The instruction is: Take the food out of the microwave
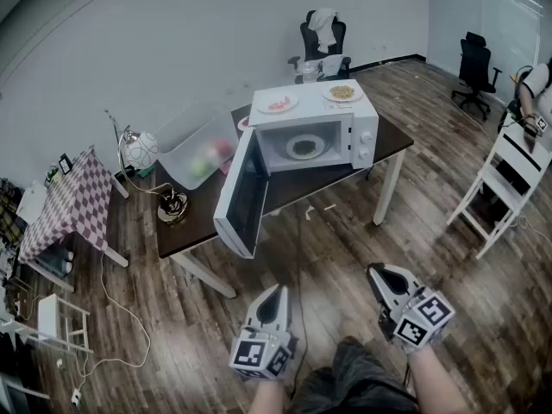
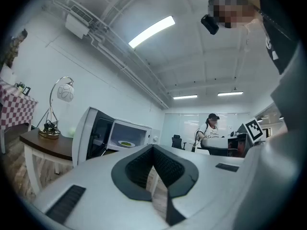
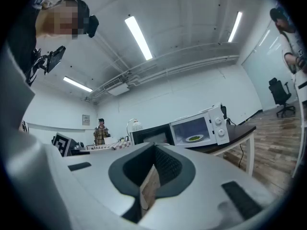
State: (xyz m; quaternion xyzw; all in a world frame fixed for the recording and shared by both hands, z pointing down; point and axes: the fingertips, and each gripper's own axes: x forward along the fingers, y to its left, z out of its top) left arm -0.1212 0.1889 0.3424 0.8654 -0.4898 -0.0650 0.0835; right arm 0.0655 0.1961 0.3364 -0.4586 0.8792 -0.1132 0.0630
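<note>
Fingers (image 2: 139,169) of the left gripper (image 1: 274,296) are pressed together with nothing between them, and those of the right gripper (image 1: 381,276) are closed and empty in the same way. Both grippers point level toward the microwave (image 1: 345,128) and hang over the wooden floor (image 1: 328,231), well apart from it. The microwave stands on a dark table (image 1: 194,222) and its door (image 1: 244,192) is swung fully open to the left in the head view. Inside, on the middle of the cavity floor, I see the plate (image 1: 304,147) with a flat portion of greenish food (image 3: 194,138) on it. Two other plates (image 1: 278,103) lie on top of the microwave and are not my concern. I judge the plate to be stiff and rather light, perhaps ceramic, with a smooth rim that may slip between the pads, and it would break if it falls. The food looks loose, so the plate must be kept level. I think the best place to grip is the near rim, at the edge facing the opening, with one jaw over and one under. I would first open one gripper before reaching in, and keep clear of the door.
</note>
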